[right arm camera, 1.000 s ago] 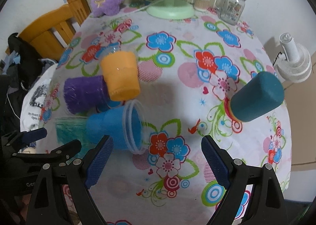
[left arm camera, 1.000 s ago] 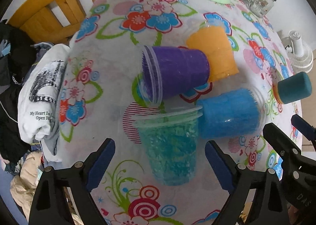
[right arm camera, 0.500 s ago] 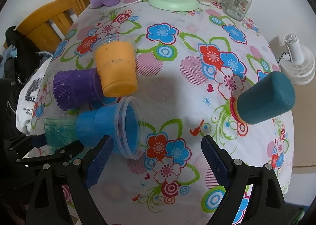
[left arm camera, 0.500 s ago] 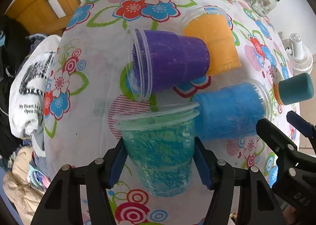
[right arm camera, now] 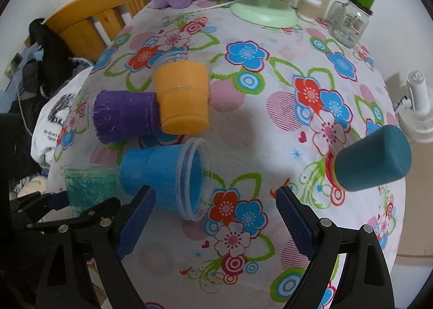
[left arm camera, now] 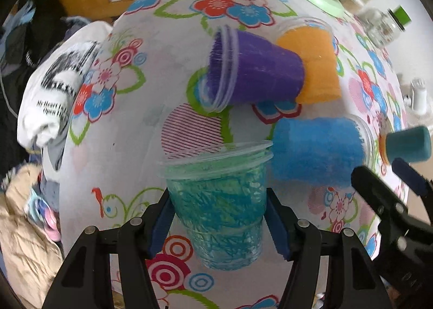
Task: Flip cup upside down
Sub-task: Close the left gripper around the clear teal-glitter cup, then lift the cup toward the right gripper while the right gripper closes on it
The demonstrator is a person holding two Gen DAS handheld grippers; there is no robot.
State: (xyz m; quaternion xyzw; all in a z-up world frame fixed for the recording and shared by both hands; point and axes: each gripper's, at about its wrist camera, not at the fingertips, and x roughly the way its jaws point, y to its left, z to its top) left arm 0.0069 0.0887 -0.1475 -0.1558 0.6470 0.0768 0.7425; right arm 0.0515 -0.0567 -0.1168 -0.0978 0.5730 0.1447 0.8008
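sitting upright between the left hand-held gripper (left arm camera: 218, 221) pads, green cup (left arm camera: 217, 200)

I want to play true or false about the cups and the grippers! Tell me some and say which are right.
1. The left gripper is squeezing the green cup. True.
2. The green cup is upside down. False: its open rim points up.
3. The right gripper is holding the blue cup. False: it is open, holding nothing.
4. The purple cup lies on its side. True.
5. The orange cup is far from the purple cup. False: they touch.
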